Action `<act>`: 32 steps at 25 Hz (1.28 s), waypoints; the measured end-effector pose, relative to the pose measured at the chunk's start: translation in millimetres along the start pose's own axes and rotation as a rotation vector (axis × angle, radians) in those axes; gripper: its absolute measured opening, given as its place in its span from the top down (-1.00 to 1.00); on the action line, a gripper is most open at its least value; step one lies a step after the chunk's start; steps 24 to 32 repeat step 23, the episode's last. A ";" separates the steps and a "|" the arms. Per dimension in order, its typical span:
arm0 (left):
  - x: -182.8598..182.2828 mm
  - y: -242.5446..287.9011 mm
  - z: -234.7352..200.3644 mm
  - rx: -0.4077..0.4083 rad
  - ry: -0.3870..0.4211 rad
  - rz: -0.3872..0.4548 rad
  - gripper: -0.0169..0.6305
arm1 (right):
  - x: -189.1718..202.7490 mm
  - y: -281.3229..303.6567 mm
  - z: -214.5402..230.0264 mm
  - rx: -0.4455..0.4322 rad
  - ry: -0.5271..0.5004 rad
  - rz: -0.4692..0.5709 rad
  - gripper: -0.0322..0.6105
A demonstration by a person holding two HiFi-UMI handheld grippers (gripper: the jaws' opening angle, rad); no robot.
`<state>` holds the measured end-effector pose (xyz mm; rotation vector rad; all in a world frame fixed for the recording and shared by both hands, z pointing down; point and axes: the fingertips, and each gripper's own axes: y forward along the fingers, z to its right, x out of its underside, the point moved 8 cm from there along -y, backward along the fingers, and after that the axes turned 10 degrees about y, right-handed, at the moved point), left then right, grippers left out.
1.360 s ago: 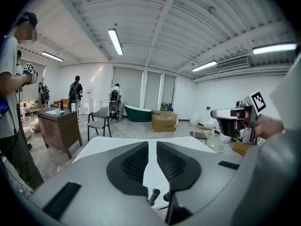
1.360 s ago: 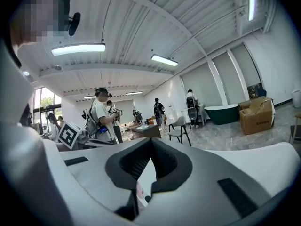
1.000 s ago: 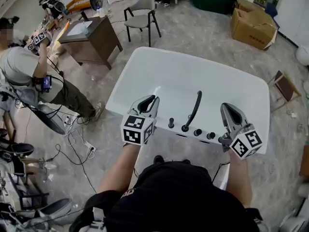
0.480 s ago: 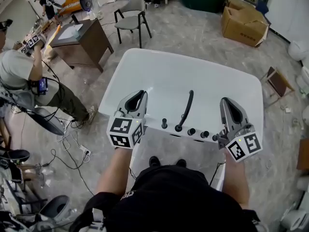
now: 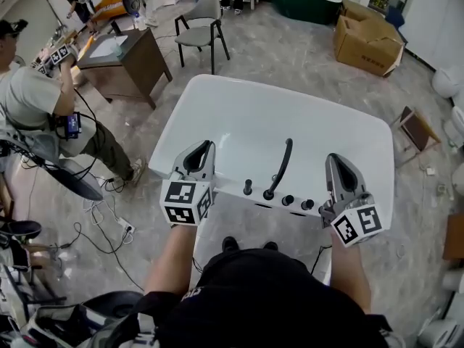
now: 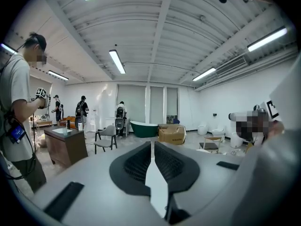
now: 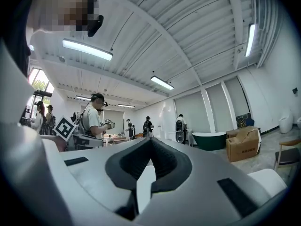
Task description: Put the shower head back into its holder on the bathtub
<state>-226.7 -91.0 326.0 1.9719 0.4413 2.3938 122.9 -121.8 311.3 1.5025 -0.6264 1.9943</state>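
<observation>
White glossy bathtub [image 5: 217,100], seen from above. A slim, curved black shower head [image 5: 282,165] stands at the tub's near rim, apparently seated in its holder beside small round black knobs [image 5: 288,200]. The left gripper [image 5: 205,145] and right gripper [image 5: 331,158] flank it without touching, jaws together, both empty. If it sits shallowly, a stray sideways swing could knock it loose.

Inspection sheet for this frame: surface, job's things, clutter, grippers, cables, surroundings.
Surface: white bathtub, black fittings on its near rim.
Job's things: black shower head stands at the rim beside the knobs; it appears seated, no gripper on it.
Clutter: nothing seen on the tub.
Grippers: left gripper and right gripper shut, empty.
Cables: loose cables on the floor at left.
Surroundings: chair, desk, cardboard box, a person.
</observation>
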 end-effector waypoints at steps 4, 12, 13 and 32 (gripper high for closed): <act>3.2 -1.2 0.1 0.006 -0.021 -0.003 0.84 | 5.7 -7.1 4.8 0.018 0.013 -0.012 0.87; -3.7 1.3 1.8 0.017 -0.036 0.011 0.84 | -7.8 -4.0 1.6 0.005 -0.010 0.017 0.87; -4.9 1.8 2.2 0.020 -0.034 0.013 0.84 | -8.5 -3.6 1.5 0.005 -0.009 0.017 0.87; -0.1 3.7 3.8 0.028 -0.028 0.002 0.84 | 1.6 -3.2 2.3 0.002 0.022 0.005 0.87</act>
